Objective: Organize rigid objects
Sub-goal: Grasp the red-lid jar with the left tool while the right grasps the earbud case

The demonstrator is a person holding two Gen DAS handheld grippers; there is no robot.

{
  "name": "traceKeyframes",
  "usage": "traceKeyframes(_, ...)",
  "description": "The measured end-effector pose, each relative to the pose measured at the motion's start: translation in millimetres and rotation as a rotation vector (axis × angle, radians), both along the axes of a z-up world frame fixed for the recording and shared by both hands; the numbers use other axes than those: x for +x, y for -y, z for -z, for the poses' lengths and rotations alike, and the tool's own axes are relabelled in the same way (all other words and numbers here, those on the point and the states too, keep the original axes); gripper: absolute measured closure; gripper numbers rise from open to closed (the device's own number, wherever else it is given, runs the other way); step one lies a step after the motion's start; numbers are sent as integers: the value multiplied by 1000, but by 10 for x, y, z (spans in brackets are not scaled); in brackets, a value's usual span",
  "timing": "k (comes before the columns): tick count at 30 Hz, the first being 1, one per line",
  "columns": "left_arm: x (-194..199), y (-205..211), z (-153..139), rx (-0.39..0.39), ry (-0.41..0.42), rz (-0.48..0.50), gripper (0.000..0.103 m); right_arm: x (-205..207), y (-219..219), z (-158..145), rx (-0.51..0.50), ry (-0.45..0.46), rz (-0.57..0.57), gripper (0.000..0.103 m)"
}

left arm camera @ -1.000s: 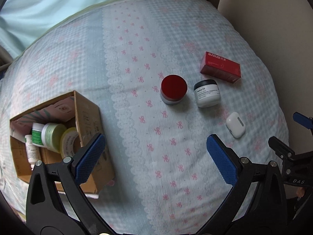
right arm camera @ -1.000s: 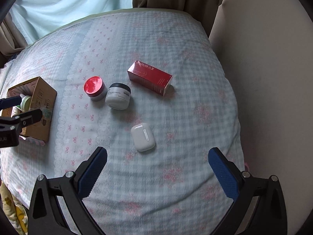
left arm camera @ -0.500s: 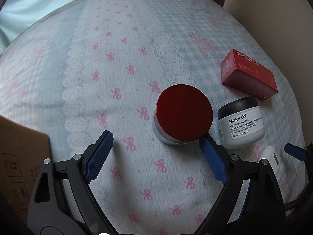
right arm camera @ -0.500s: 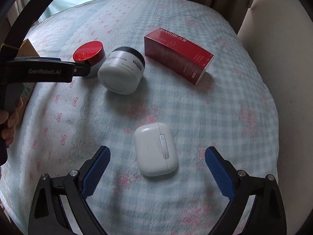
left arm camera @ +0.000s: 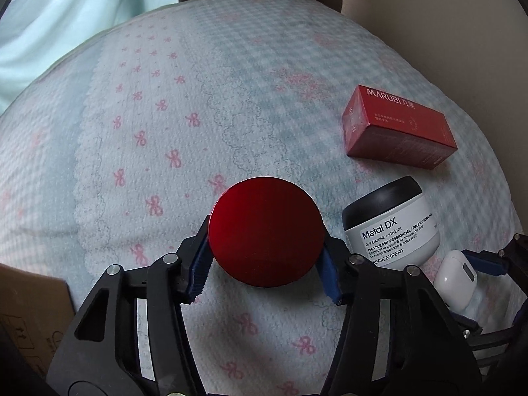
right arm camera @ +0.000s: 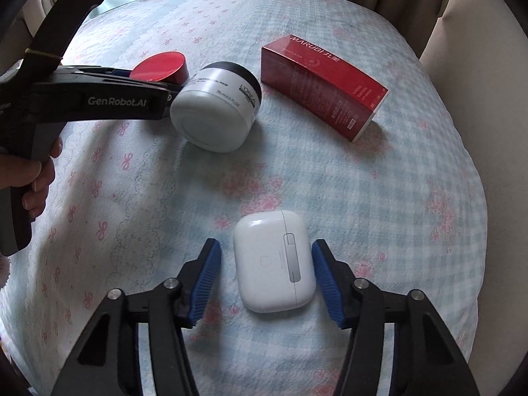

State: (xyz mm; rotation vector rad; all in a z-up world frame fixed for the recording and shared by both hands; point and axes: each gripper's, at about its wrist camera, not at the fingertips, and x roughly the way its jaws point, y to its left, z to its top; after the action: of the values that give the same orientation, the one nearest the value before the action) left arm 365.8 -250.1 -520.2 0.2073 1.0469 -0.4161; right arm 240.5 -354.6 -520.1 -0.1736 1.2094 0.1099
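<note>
My left gripper (left arm camera: 265,264) is shut on a jar with a red lid (left arm camera: 266,232), its blue pads against both sides; the jar also shows in the right wrist view (right arm camera: 160,66). My right gripper (right arm camera: 265,279) sits around a white earbud case (right arm camera: 274,265) on the bed; the right pad is at its side, and a small gap shows at the left pad. A white Metal DX jar with a black lid (left arm camera: 392,222) stands right of the red jar, also seen in the right wrist view (right arm camera: 216,109). A red Marubi box (left arm camera: 397,127) lies farther back.
Everything lies on a soft blue-checked bedspread with pink bows (left arm camera: 165,151). A cardboard box corner (left arm camera: 29,310) is at the lower left of the left wrist view. A beige wall (right arm camera: 478,66) borders the bed on the right. Curtains hang behind.
My left gripper moved in and closed on the red-lidded jar. My right gripper dropped toward the earbud case and narrowed around it.
</note>
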Motion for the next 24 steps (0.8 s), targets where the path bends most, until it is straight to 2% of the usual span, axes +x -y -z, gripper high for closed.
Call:
traceKeyframes(2, 6, 7, 0, 4, -1, 0, 51, 6, 5, 2, 9, -4, -1, 61)
traceKeyframes(11, -27, -51, -52, 6, -21, -28, 51, 29, -21, -38, 21, -6, 14, 61)
traceKeyframes(15, -67, -125, -132, 4, -27, -58, 51, 65, 9, -153, 42, 10, 48, 61)
traceKeyframes(20, -127, -250, -412, -17, -10, -100, 51, 93, 40, -437, 69, 54, 88, 61)
traceKeyframes(24, -207, -355, -824, -43, 20, -121, 51, 71, 21, -795, 70, 100, 88, 61)
